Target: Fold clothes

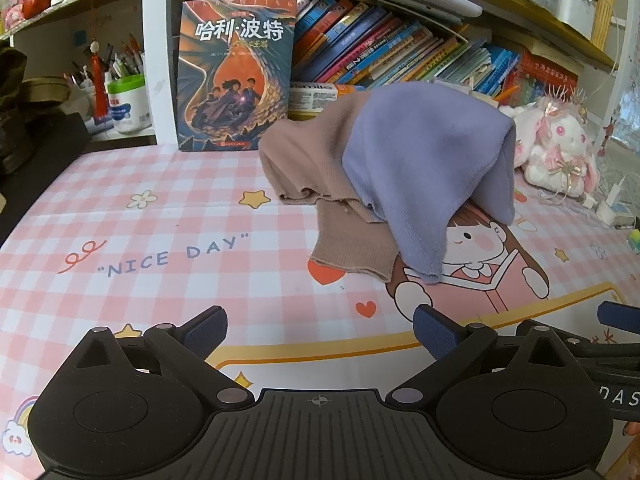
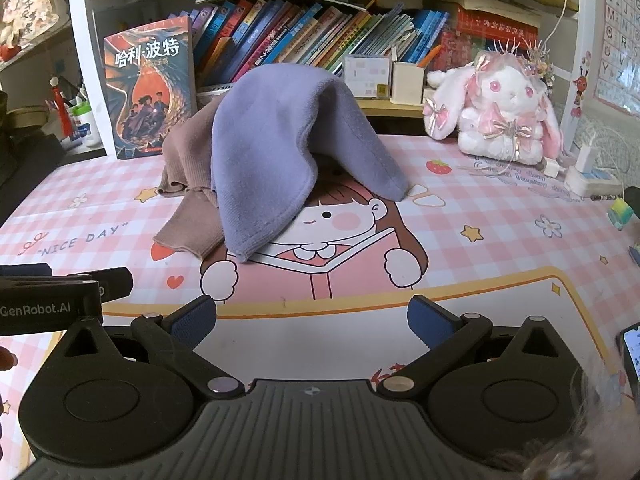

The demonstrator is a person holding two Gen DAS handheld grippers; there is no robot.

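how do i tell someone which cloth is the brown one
On the pink checked desk mat, a heap of cloth stands before the bookshelf. The brown garment is its left part, ribbed knit, half under the smooth purple cloth draped on top.

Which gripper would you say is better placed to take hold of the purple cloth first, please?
Probably the right gripper: the purple cloth hangs almost straight ahead of it, its low corner pointing at the open jaws. From the left gripper, also open, the cloth sits off to the right, with the brown garment nearer.
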